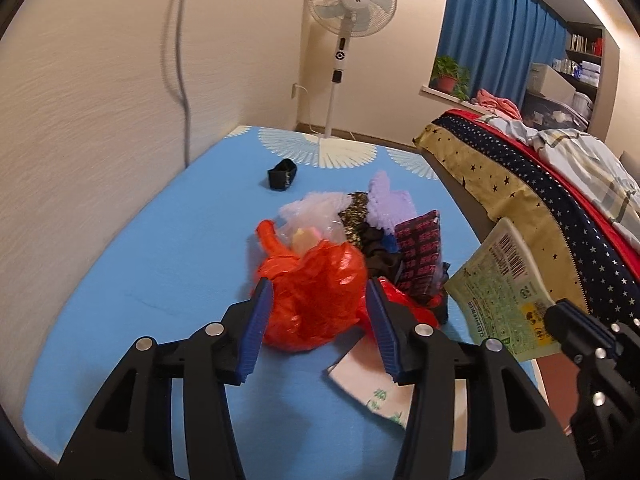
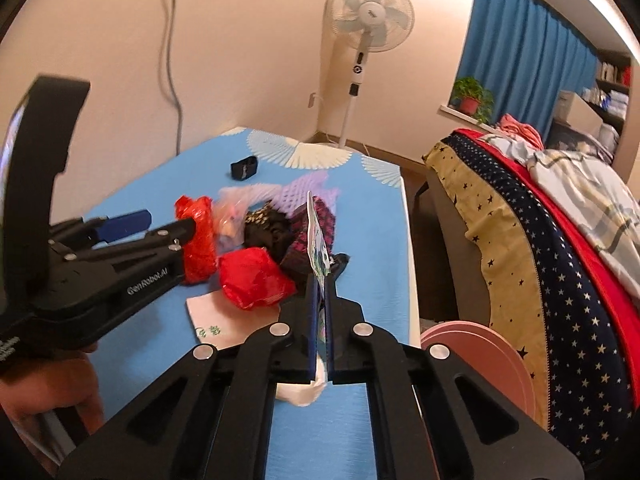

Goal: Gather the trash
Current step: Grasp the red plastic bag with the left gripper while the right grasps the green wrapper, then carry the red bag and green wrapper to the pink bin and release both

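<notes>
A heap of trash lies on the blue table (image 1: 160,240): a red plastic bag (image 1: 316,296), a clear bag (image 1: 312,216), purple foam net (image 1: 386,204), a dark pink-printed packet (image 1: 420,256) and a white paper (image 1: 368,384). My left gripper (image 1: 316,296) is open, its fingers on either side of the red bag; it also shows in the right wrist view (image 2: 160,228). My right gripper (image 2: 320,284) is shut on a flat green-and-white wrapper (image 2: 318,240), seen edge-on; the wrapper (image 1: 504,292) shows its barcode in the left wrist view, held above the table's right edge.
A small black band (image 1: 282,174) lies at the table's far end. A bed with starred covers (image 1: 540,208) stands to the right. A pink round bin (image 2: 472,344) sits below the table's right edge. A standing fan (image 1: 352,4) and a potted plant (image 1: 450,74) stand behind.
</notes>
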Action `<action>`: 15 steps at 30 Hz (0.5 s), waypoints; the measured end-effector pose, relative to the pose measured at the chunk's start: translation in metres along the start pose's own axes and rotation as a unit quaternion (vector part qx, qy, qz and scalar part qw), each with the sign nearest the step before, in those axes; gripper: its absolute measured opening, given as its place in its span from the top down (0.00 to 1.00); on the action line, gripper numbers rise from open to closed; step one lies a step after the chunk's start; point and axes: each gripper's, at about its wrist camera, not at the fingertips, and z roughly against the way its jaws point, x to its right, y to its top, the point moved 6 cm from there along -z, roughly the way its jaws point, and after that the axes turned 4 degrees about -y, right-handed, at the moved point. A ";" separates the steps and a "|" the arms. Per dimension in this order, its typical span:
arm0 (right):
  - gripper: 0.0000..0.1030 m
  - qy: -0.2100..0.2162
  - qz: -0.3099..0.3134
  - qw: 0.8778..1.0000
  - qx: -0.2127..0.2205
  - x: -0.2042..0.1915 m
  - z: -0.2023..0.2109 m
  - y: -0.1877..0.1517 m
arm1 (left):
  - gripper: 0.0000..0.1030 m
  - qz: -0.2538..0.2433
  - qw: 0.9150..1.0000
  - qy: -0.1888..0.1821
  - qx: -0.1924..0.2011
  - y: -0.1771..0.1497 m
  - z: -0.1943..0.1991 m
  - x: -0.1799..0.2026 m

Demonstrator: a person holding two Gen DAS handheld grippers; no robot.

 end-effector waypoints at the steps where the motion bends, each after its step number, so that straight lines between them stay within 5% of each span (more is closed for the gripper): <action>1: 0.98 0.000 -0.004 1.000 0.001 0.002 0.000 0.000 | 0.53 -0.003 1.000 -0.001 -0.002 0.000 -0.003 0.002; 8: 0.98 0.006 -0.024 1.000 0.007 0.011 0.003 0.002 | 0.55 -0.016 1.000 0.003 -0.001 0.004 -0.012 0.007; 10: 0.98 0.009 -0.032 0.999 0.008 0.015 0.004 0.002 | 0.72 -0.019 1.000 -0.002 -0.001 0.006 -0.014 0.008; 15: 0.98 0.012 -0.047 0.999 0.016 0.021 0.010 0.003 | 0.84 -0.027 1.000 0.009 0.014 0.010 -0.003 0.005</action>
